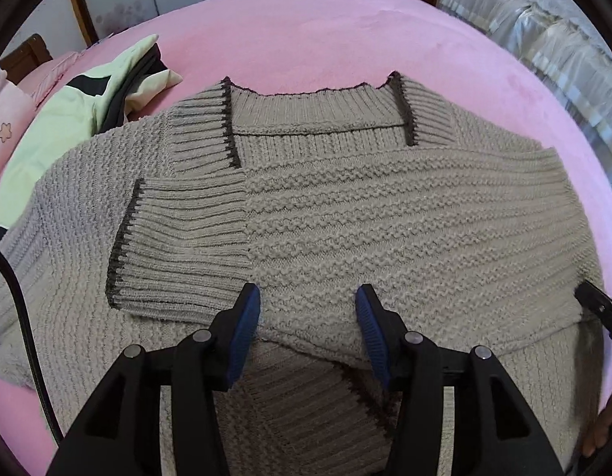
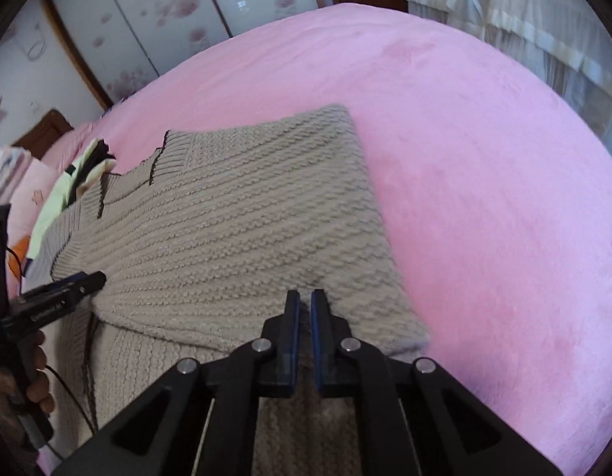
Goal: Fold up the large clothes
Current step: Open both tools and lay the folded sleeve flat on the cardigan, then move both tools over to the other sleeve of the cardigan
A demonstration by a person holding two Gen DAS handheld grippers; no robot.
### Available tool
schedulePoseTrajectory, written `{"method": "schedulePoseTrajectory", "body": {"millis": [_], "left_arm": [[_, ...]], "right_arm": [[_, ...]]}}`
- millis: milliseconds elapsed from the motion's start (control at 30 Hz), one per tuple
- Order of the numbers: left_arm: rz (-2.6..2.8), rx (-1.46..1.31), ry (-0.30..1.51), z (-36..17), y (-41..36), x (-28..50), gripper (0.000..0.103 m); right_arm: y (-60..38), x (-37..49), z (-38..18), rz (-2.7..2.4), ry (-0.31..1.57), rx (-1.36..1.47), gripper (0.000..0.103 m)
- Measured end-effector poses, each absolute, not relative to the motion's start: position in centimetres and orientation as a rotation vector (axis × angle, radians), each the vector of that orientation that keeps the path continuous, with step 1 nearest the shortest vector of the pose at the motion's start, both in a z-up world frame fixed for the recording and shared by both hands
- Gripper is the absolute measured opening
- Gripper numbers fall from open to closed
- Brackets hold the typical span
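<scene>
The beige chunky-knit sweater with dark brown trim [image 1: 345, 214] lies flat on the pink plush bed cover [image 1: 306, 31], collar toward the far edge. 1 sleeve is already folded across the chest, its ribbed cuff [image 1: 179, 246] resting left of centre, and the right side of the body is turned inward.

The left gripper [image 1: 307, 309] hovers over the lower edge of the folded sleeve with its blue-padded fingers [image 1: 246, 329] parted and nothing pinched between them. The right gripper [image 2: 304, 317] sits over the right-hand fold with its fingers brought together; whether any knit is caught between them cannot be told from the right wrist view, as the pads meet just above the fabric.

Risks, as a judgement: the thick knit is springy, so the folded sleeve may slide or open again once nothing presses on it. If the right fingers have closed on only the top layer, lifting would peel that layer away and spoil the fold beneath. The black cable [image 1: 20, 297] trailing beside the left gripper could drag across the sweater's left edge and rumple it. The pale green and black garment [image 1: 68, 119] lies touching the sweater's left shoulder and could get swept along.

Counts: 1 sweater, 1 other garment, 2 grippers, 1 cable, 1 bed.
</scene>
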State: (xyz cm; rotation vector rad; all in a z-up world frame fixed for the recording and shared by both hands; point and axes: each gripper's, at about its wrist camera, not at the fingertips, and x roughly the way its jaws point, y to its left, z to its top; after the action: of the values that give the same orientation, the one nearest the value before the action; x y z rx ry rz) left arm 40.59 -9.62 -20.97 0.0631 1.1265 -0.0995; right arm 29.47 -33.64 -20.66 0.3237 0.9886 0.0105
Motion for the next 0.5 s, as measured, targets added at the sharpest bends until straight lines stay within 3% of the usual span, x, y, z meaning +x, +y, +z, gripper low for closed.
{"method": "schedulePoseTrajectory", "body": {"millis": [500], "left_arm": [[-0.005,0.051,1.159,-21.6,-10.2,41.1,0.057]], "right_arm": [[-32.0,28.2,-20.1,-0.039,1.001,0.324,0.008]]}}
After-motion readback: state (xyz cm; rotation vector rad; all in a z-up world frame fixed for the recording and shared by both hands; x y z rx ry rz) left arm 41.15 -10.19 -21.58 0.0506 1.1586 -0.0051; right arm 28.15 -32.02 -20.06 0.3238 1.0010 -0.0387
